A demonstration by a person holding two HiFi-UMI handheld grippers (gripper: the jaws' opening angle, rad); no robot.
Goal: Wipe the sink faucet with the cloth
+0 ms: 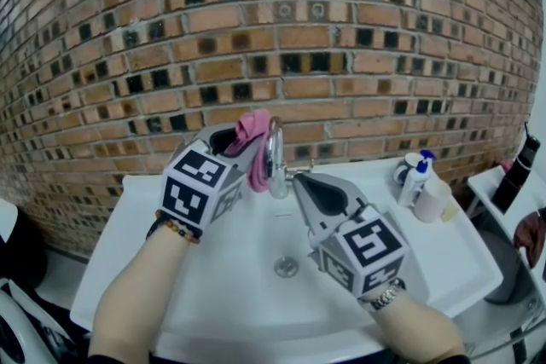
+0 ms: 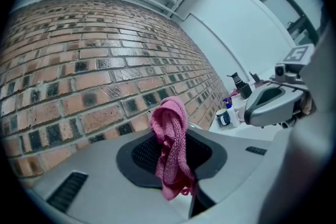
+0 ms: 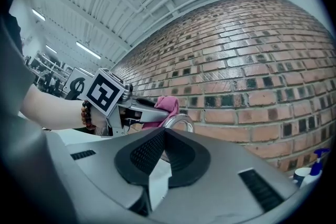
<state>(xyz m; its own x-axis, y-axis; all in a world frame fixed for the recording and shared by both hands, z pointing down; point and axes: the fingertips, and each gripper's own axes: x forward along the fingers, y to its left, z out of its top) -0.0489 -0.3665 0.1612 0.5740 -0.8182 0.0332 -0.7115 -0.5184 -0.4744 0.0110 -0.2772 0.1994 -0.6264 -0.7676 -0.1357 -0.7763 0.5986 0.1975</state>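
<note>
The chrome faucet [image 1: 275, 156] arches up from the back of the white sink [image 1: 136, 251]. My left gripper [image 1: 246, 147] is shut on a pink cloth [image 1: 252, 142] and holds it against the left side of the faucet's arch. In the left gripper view the cloth [image 2: 169, 113] hangs bunched between the pads of that gripper [image 2: 173, 136]. My right gripper [image 1: 299, 180] is shut and empty, just right of the faucet's base. In the right gripper view its closed tips [image 3: 164, 131] sit in front of the faucet arch [image 3: 181, 120], with the cloth [image 3: 168, 104] and left gripper [image 3: 137, 108] behind.
A brick wall [image 1: 341, 55] rises right behind the sink. A white bottle with a blue cap [image 1: 415, 177], a small jar [image 1: 403, 170] and a white cup [image 1: 433, 200] stand on the sink's right ledge. The drain [image 1: 286, 267] lies in the basin's middle. Dark items [image 1: 516, 175] stand at far right.
</note>
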